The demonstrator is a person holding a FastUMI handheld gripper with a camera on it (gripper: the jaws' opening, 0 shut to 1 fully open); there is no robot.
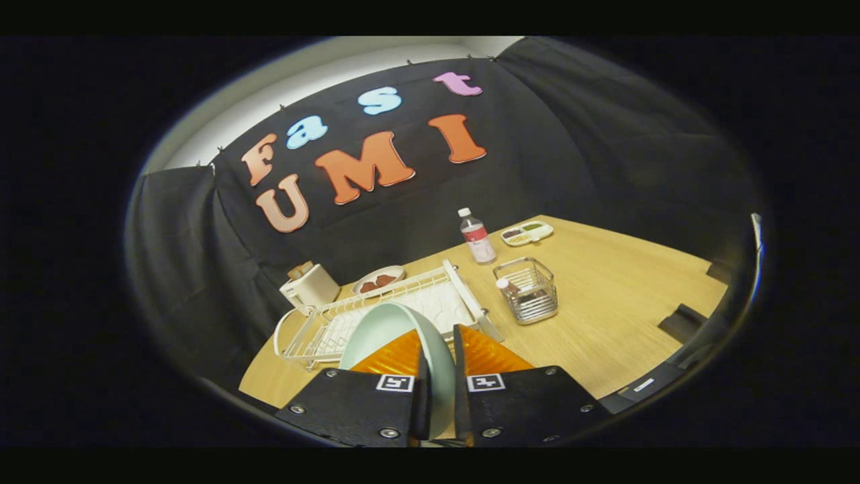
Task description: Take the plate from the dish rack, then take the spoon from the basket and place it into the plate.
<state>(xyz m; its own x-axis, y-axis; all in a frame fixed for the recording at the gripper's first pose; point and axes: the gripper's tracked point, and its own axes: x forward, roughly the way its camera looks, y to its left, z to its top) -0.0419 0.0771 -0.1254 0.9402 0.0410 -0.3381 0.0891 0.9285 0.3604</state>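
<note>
Between the fingers in the gripper view, the plate [393, 336] stands on edge, pinched at its rim by the gripper [440, 376], just above the dish rack [443, 296]. The spoon [508, 288] waits in the basket [527, 290], right of the rack.
</note>
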